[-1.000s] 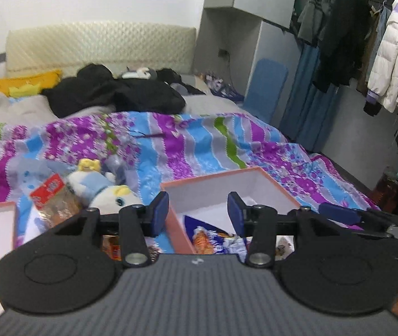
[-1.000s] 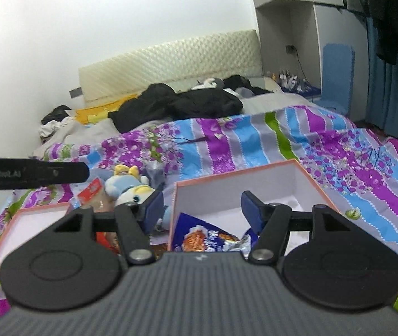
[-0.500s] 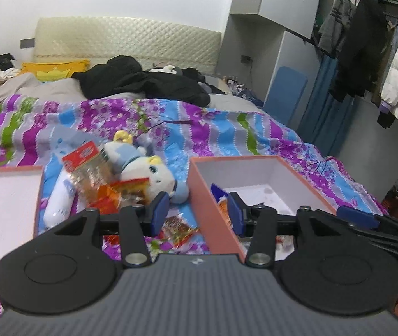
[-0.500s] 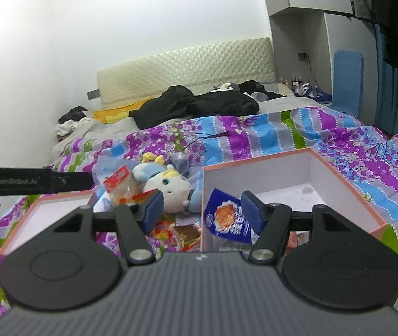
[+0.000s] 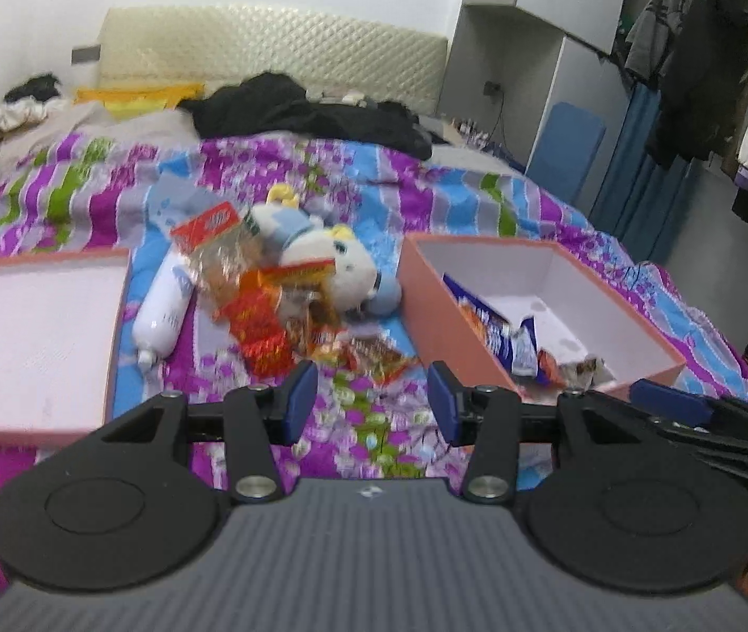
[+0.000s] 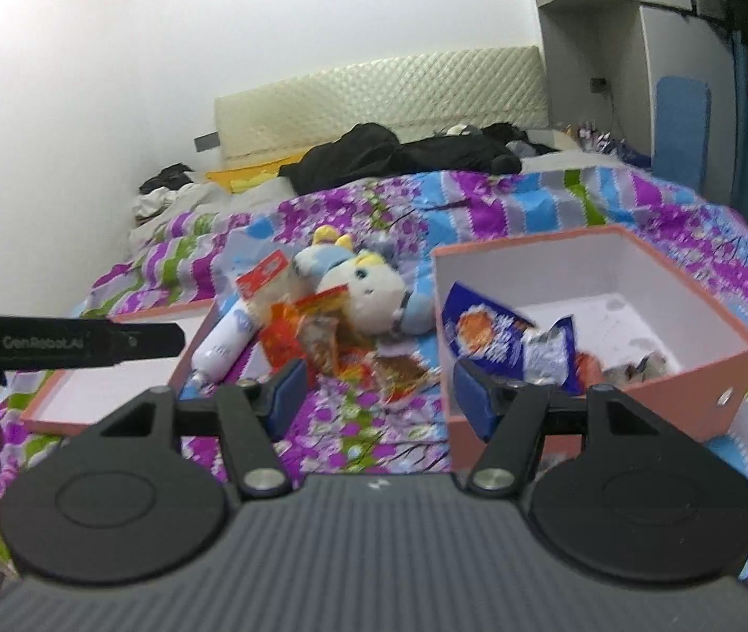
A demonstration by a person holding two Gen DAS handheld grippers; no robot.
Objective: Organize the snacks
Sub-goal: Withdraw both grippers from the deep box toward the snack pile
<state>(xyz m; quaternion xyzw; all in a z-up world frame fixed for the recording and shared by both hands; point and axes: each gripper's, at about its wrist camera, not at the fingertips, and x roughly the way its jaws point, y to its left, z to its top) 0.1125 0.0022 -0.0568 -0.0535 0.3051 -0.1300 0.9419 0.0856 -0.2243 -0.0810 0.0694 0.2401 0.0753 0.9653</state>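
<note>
A pile of red and orange snack packets (image 5: pixel 279 310) (image 6: pixel 316 337) lies on the striped bedspread between two pink boxes. The deep pink box (image 5: pixel 426 295) (image 6: pixel 690 384) on the right holds a blue snack bag (image 5: pixel 484 321) (image 6: pixel 484 337) and a few smaller packets. My left gripper (image 5: pixel 371 403) hangs open above the bedspread, just short of the pile, nothing between its fingers. My right gripper (image 6: pixel 379 395) is open too, hovering before the pile with its right finger over the box's near wall.
A shallow pink lid (image 5: pixel 31 332) (image 6: pixel 110 384) lies at the left. A white bottle (image 5: pixel 163 305) (image 6: pixel 226 342) and a plush toy (image 5: pixel 332 258) (image 6: pixel 368 284) rest by the snacks. Dark clothes (image 5: pixel 311 116) lie near the headboard. A wardrobe with hanging coats (image 5: pixel 716 79) stands at the right.
Both grippers have come down and tilted toward the bed, so the snack pile, the lid and the box interior have risen fully into view. Their jaws have kept the same width.
</note>
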